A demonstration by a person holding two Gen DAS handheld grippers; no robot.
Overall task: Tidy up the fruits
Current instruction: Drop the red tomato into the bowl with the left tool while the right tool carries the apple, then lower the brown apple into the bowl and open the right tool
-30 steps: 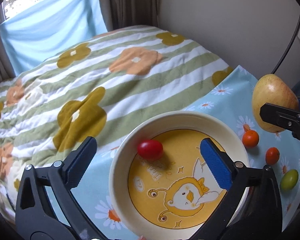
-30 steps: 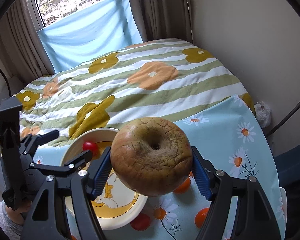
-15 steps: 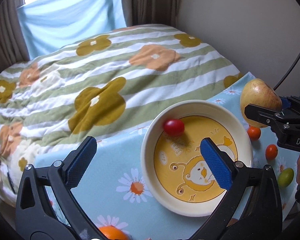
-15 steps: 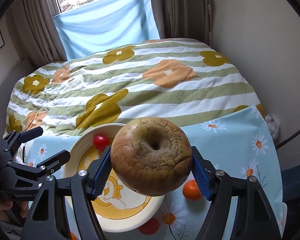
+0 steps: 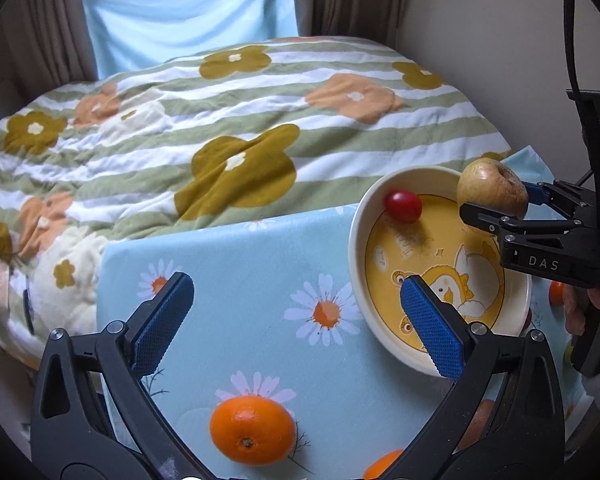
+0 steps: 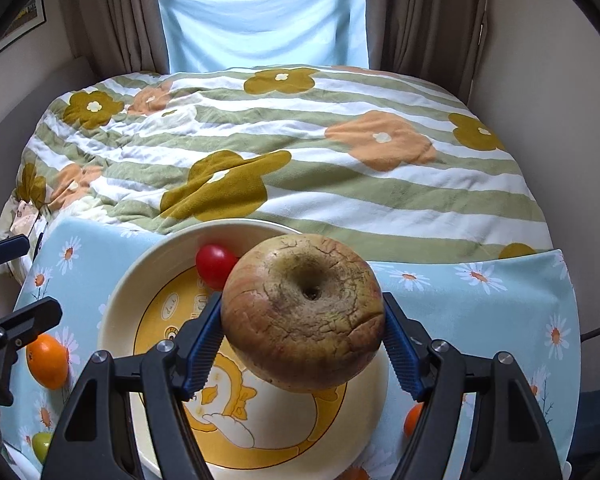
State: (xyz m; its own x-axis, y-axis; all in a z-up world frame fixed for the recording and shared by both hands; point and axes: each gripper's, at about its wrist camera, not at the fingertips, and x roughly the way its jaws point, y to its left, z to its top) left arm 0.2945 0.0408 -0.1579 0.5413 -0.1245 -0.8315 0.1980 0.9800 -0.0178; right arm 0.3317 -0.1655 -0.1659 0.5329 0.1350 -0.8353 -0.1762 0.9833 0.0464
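An apple (image 6: 303, 312) with cracked, russeted skin is clamped between the blue pads of the right gripper (image 6: 303, 344), its stem hollow turned toward the camera. It is held above the cream bowl (image 6: 120, 304) with the yellow cartoon print (whether it touches the bowl floor cannot be told), and in the left wrist view the same apple (image 5: 492, 190) is seen over the bowl's far right rim (image 5: 358, 216). A red cherry tomato (image 6: 216, 266) lies inside the bowl near its far wall, just beside the apple.

The left gripper (image 5: 296, 320) is held with its jaws wide apart and nothing between them, above the daisy-printed blue cloth (image 5: 236, 264). A mandarin (image 5: 252, 428) rests on the cloth below it, near the bottom edge of that view.

Compared with a second ago, the apple has been brought from beside the bowl to over it and lower, with the grip unchanged. The left gripper has been drawn away to the bowl's left side, so that the mandarin has come into its view.
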